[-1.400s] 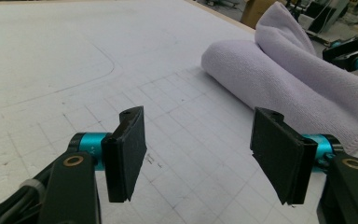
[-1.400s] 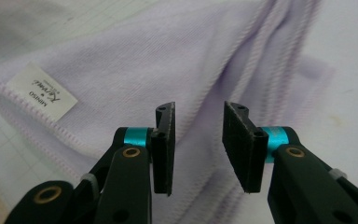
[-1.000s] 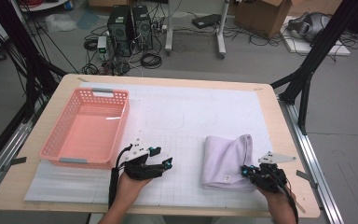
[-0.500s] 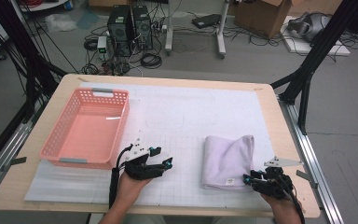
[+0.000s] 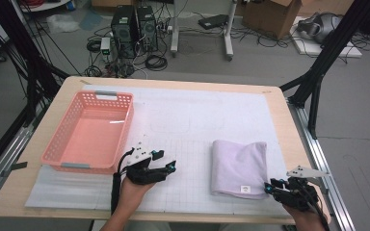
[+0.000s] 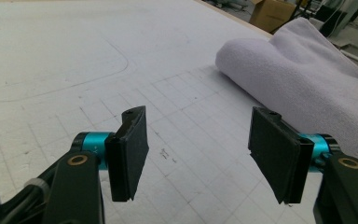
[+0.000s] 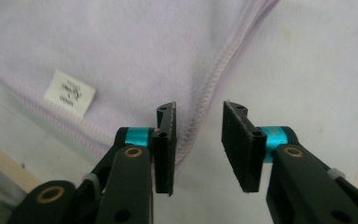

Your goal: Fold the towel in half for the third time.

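Note:
A folded lilac towel (image 5: pixel 238 168) lies flat on the white mat, right of centre, with a small white label (image 5: pixel 244 189) at its near edge. My right gripper (image 5: pixel 270 187) sits just off the towel's near right corner. Its jaws have just been opening and stand open with bare mat between them. In the right gripper view (image 7: pixel 198 144) the towel's stitched hem (image 7: pixel 209 88) runs past the left jaw, and the label (image 7: pixel 70 92) lies further left. My left gripper (image 5: pixel 166 168) rests open on the mat, pointing at the towel (image 6: pixel 298 84), with nothing between its jaws (image 6: pixel 198 154).
A pink plastic basket (image 5: pixel 89 132) with nothing in it stands at the left of the mat. The table's right edge (image 5: pixel 308 159) and front edge run close to my right hand. Black frame legs, cables and boxes stand on the floor beyond the table.
The right gripper has let go of the towel's near right corner, parted its jaws and drawn back to the right and toward the person. The left gripper has stayed still.

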Available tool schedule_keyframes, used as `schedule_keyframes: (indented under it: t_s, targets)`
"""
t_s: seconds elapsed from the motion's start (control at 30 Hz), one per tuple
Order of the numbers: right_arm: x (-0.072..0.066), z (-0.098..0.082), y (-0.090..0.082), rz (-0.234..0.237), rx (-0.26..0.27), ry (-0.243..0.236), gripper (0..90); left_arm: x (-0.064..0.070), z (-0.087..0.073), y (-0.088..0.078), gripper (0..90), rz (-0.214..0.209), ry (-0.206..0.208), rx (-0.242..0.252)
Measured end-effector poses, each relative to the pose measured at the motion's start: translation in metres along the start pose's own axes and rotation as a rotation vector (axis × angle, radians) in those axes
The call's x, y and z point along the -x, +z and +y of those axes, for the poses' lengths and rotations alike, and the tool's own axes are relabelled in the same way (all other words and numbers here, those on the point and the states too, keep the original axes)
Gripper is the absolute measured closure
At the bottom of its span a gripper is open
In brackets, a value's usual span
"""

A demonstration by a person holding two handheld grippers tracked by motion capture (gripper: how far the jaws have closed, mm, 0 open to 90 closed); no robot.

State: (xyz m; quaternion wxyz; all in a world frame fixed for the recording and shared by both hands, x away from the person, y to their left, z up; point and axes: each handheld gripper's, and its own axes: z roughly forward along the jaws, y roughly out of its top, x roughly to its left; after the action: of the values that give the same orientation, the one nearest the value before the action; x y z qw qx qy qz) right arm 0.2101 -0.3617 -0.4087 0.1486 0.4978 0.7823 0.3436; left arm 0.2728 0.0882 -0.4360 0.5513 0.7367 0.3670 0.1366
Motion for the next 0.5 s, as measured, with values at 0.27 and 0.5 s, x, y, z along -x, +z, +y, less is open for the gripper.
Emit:
schedule_keyframes:
  t_s: [0.27, 0.5]
  targets:
    - [-0.008, 0.038, 0.02, -0.053, 0.16, -0.058, 63.9, 0.0, 0.0, 0.0, 37.7, -0.003, 0.005, -0.004]
    - [-0.001, 0.036, 0.055, -0.119, 0.027, -0.088, 69.7, 0.0, -0.001, 0.0, 37.8, -0.002, 0.006, -0.003]
